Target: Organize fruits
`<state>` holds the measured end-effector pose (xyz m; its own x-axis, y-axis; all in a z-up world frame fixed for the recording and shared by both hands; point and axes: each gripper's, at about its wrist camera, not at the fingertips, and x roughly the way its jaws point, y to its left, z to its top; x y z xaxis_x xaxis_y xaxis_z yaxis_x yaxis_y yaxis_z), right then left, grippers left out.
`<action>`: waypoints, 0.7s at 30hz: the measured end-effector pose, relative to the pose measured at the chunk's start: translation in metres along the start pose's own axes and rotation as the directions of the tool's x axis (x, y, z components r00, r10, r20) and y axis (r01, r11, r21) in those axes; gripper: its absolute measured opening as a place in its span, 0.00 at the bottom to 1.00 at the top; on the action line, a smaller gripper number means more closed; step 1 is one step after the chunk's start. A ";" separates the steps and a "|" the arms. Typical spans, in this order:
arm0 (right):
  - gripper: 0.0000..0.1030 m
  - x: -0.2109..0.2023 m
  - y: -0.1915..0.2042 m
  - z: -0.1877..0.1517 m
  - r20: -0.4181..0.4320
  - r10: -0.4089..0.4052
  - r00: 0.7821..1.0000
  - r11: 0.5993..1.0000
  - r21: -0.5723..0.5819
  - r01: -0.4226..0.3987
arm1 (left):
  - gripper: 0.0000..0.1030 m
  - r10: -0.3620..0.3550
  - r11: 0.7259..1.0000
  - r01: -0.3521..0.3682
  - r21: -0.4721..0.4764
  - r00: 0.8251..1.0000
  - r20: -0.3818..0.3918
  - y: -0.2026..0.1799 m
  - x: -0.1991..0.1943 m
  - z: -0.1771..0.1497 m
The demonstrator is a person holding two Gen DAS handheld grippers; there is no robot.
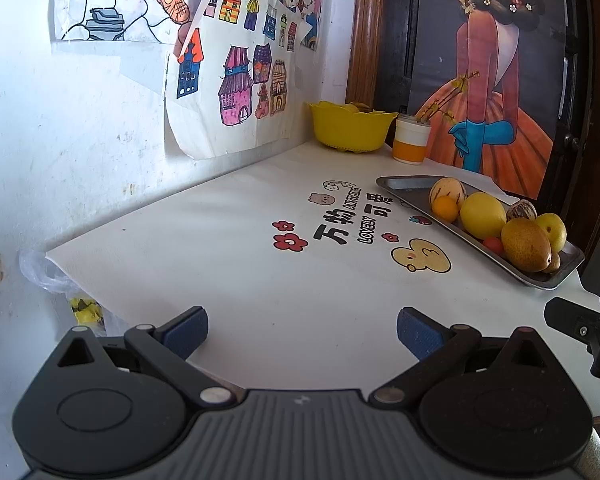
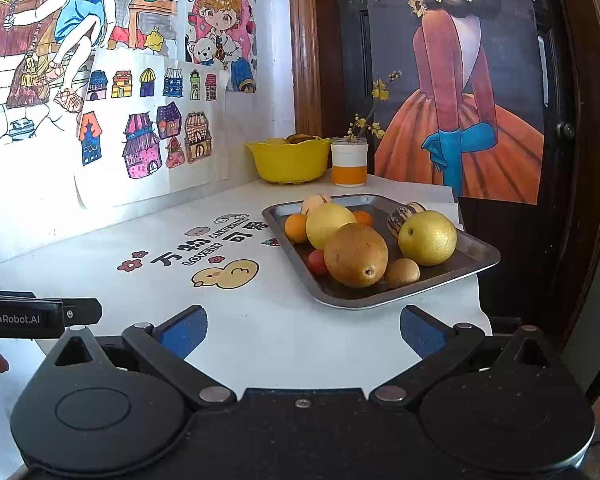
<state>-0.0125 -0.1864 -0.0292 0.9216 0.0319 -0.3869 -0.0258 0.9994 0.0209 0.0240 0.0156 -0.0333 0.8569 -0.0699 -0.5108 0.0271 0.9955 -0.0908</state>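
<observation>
A metal tray [image 2: 476, 260] [image 1: 404, 186] on the white table holds several fruits: a brown pear [image 2: 356, 256] [image 1: 526, 245], a yellow pear [image 2: 428, 238], a yellow round fruit [image 2: 328, 224] [image 1: 483, 216], a small orange [image 2: 296, 228] [image 1: 445, 208], a cherry tomato [image 2: 317, 262], a small brown fruit [image 2: 402, 273] and a striped fruit [image 2: 400, 216]. A yellow bowl [image 2: 288, 162] [image 1: 350, 128] with fruit in it stands at the back. My left gripper [image 1: 302, 330] is open and empty above the table. My right gripper [image 2: 304, 330] is open and empty in front of the tray.
A white and orange cup [image 2: 349, 162] [image 1: 411, 140] with flower twigs stands beside the bowl. Drawings hang on the wall to the left. A dark door with a poster is behind the tray. The table's right edge runs close to the tray. A plastic bag [image 1: 48, 276] hangs at the table's left.
</observation>
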 end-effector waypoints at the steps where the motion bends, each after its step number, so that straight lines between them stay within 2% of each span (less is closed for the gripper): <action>1: 0.99 0.000 0.000 0.000 -0.001 0.000 1.000 1.000 0.000 0.000 | 1.00 0.000 1.000 0.000 0.000 1.000 0.000 0.000 0.000 0.000; 17: 0.99 0.001 0.000 0.000 -0.004 0.000 1.000 1.000 0.001 0.000 | 1.00 0.001 1.000 -0.001 0.001 1.000 -0.001 0.000 0.000 0.000; 21: 0.99 0.001 0.001 -0.003 -0.008 0.000 1.000 1.000 0.002 0.000 | 1.00 0.030 0.999 -0.029 0.039 0.999 -0.018 -0.005 0.001 0.000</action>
<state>-0.0123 -0.1854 -0.0322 0.9185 0.0324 -0.3941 -0.0254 0.9994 0.0228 0.0249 0.0108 -0.0336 0.8477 -0.0412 -0.5289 0.0220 0.9989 -0.0426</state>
